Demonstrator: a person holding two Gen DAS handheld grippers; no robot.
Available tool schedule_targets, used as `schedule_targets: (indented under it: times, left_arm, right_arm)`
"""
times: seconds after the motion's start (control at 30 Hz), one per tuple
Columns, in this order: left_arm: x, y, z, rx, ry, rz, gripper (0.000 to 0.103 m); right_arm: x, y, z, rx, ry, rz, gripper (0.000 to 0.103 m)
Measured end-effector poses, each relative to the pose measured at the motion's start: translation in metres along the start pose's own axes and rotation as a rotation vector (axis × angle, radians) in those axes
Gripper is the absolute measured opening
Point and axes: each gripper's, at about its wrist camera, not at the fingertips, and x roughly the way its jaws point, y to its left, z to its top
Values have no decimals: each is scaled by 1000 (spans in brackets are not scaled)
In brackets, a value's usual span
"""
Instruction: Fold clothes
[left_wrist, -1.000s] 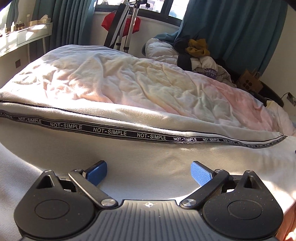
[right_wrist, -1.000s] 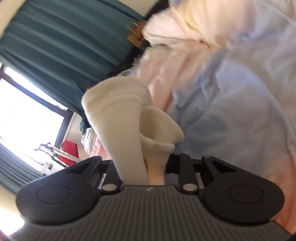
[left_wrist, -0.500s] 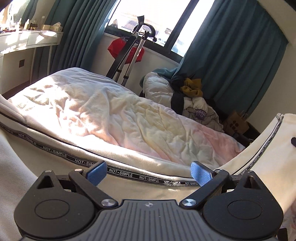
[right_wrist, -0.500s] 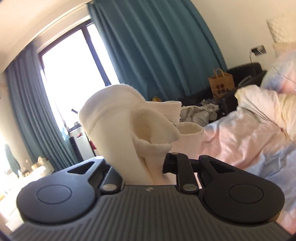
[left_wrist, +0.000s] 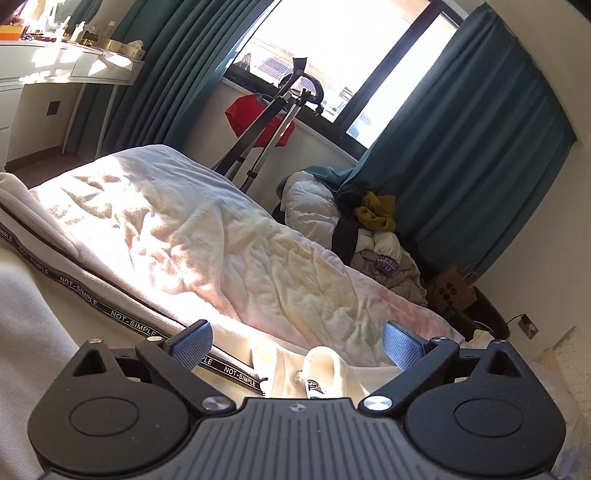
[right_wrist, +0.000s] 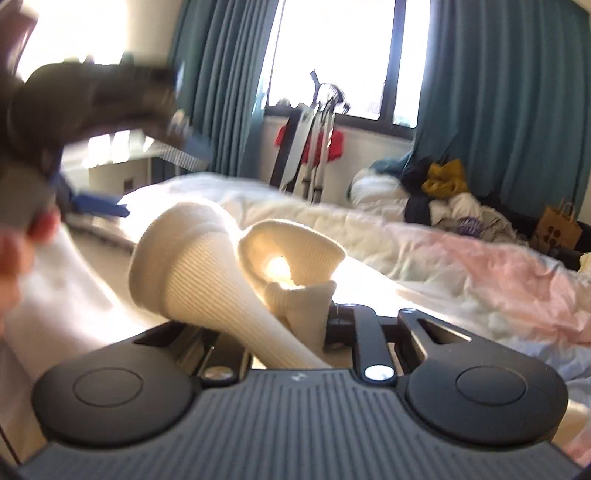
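Note:
A cream garment (left_wrist: 33, 317) with a black "NOT-SIMPLE" tape band (left_wrist: 92, 301) lies across the bed in front of my left gripper (left_wrist: 297, 341). That gripper is open and empty, its blue pads (left_wrist: 192, 341) apart above the cloth. A bunched cream part with a small label (left_wrist: 321, 373) sits between the fingers, untouched. My right gripper (right_wrist: 295, 328) is shut on a ribbed cream fold of the garment (right_wrist: 199, 273), which stands up out of the jaws. The left gripper (right_wrist: 96, 96) shows blurred at upper left in the right wrist view, held by a hand (right_wrist: 22, 243).
The bed has a crumpled white and pink duvet (left_wrist: 229, 251). A clothes pile (left_wrist: 369, 229) lies by the teal curtain (left_wrist: 480, 147). A folded metal stand with a red cloth (left_wrist: 273, 114) is under the window. A paper bag (right_wrist: 559, 227) stands at the right, a white desk (left_wrist: 55, 70) at the left.
My left gripper has lifted and tilted up off the garment, staying open. My right gripper has swung round towards the bed, still holding the cream fold, and the left gripper has come into its view.

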Motion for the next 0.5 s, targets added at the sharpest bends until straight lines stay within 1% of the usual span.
schedule_targets:
  times: [0.03, 0.07, 0.13, 0.2, 0.27, 0.3, 0.33, 0.37, 0.4, 0.43, 0.47, 0.5]
  left_arm:
    - [2, 2, -1, -6, 9, 2, 99]
    - [5, 3, -2, -9, 21, 2, 99]
    - [14, 5, -4, -12, 50, 4, 99]
    - [24, 6, -8, -4, 81, 13, 99]
    - [36, 6, -13, 6, 113, 24, 99]
    - [42, 6, -16, 11, 130, 31, 99]
    - [48, 7, -18, 14, 148, 41, 99]
    - [54, 7, -21, 21, 164, 50, 99]
    - [60, 7, -24, 32, 180, 60, 98]
    - [65, 6, -27, 45, 194, 68, 97]
    - [70, 4, -30, 62, 208, 75, 95]
    - [75, 2, -33, 82, 219, 82, 93]
  right_arm:
    - [7, 4, -9, -14, 47, 12, 21]
    - [11, 4, -13, -24, 68, 23, 21]
    - [2, 10, -10, -48, 73, 48, 22]
    - [-3, 12, -1, -67, 95, 84, 26]
    - [-6, 13, 4, -78, 133, 141, 37]
    - [-10, 12, 5, -87, 145, 165, 39]
    - [-14, 11, 6, -98, 156, 188, 43]
    - [-18, 8, 7, -113, 164, 212, 50]
    - [-24, 5, 6, -116, 165, 239, 54]
    - [-31, 1, 5, -117, 166, 268, 61]
    - [-38, -3, 4, -118, 167, 296, 65]
    - [-44, -8, 4, -107, 161, 316, 65]
